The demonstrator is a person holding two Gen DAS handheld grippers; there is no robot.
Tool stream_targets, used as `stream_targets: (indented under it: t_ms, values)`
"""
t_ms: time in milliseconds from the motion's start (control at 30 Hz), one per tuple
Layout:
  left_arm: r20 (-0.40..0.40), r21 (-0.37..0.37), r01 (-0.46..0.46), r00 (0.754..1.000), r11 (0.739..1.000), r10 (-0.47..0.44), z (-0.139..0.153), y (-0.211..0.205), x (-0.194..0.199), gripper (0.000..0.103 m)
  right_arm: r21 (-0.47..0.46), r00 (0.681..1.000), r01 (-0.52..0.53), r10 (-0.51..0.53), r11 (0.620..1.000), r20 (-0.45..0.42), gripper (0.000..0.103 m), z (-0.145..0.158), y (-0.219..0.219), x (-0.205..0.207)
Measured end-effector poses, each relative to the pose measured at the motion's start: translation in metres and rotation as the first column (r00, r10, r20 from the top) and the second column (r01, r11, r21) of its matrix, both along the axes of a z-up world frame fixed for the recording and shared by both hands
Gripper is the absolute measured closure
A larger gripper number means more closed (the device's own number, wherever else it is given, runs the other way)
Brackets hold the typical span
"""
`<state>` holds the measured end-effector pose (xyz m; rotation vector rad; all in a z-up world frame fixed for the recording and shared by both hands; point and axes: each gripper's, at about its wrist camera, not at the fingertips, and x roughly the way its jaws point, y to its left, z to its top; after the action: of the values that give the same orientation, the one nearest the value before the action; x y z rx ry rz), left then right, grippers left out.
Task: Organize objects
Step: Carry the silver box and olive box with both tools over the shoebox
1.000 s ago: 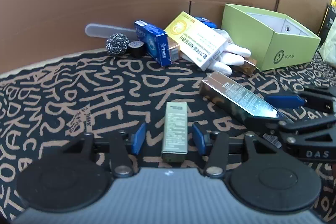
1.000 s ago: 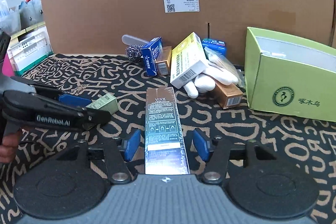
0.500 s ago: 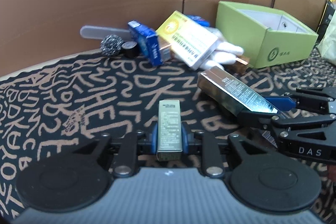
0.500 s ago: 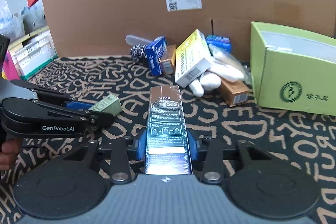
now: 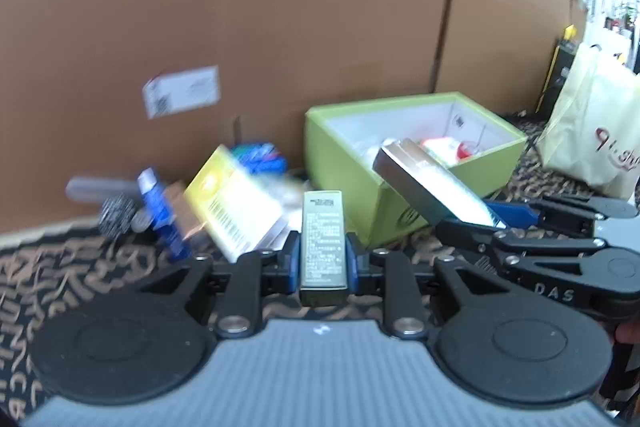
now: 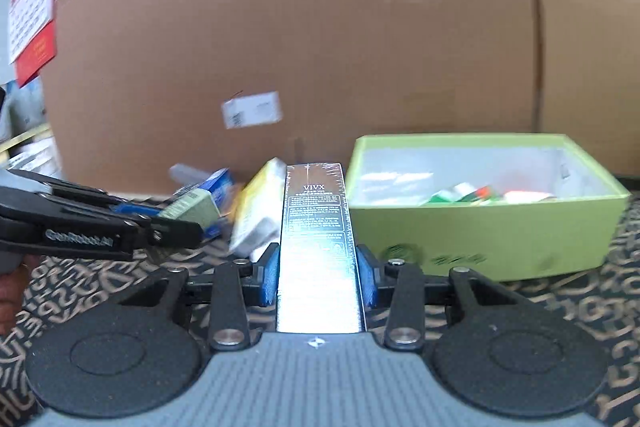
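Observation:
My left gripper (image 5: 322, 263) is shut on a small olive-green box (image 5: 323, 239) and holds it above the patterned cloth. My right gripper (image 6: 318, 275) is shut on a long silver VIVX box (image 6: 316, 247), lifted and pointing toward the open green box (image 6: 480, 227). In the left wrist view the silver box (image 5: 432, 183) hangs at the green box's (image 5: 352, 163) near rim, with the right gripper (image 5: 496, 215) behind it. The left gripper (image 6: 176, 223) with the olive box (image 6: 192, 207) shows at the left of the right wrist view.
A pile lies left of the green box: a yellow-white carton (image 5: 236, 203), a blue box (image 5: 160, 215), a steel scrubber (image 5: 118, 213). The green box holds several small packets (image 6: 472, 193). A cardboard wall (image 5: 280, 7) stands behind. A white bag (image 5: 596, 135) sits at the right.
Both grippers have risen off the cloth with their boxes and moved toward the green box. The view now looks down into the green box.

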<state>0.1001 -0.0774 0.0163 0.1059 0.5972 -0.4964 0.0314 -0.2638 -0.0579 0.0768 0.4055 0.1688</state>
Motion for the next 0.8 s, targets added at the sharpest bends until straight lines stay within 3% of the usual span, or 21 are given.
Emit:
stream_targets:
  t_ms: [333, 567, 800]
  values:
    - [0.001, 0.008, 0.063, 0.998, 0.998, -0.063, 0.020, -0.083, 0.038, 0.081, -0.057, 0.984, 0.170, -0.166, 0.984, 0.067, 0.059, 0.018, -0.060, 0.017]
    - [-0.020, 0.048, 0.011, 1.000, 0.999, -0.010, 0.010, -0.134, 0.078, 0.081, -0.114, 0.966, 0.256, -0.249, 0.960, 0.068, 0.059, 0.017, -0.091, 0.058]
    - [-0.035, 0.070, -0.001, 0.999, 0.998, 0.003, -0.008, -0.166, 0.110, 0.081, -0.074, 0.950, 0.312, -0.308, 0.947, 0.055, 0.059, 0.013, -0.121, 0.097]
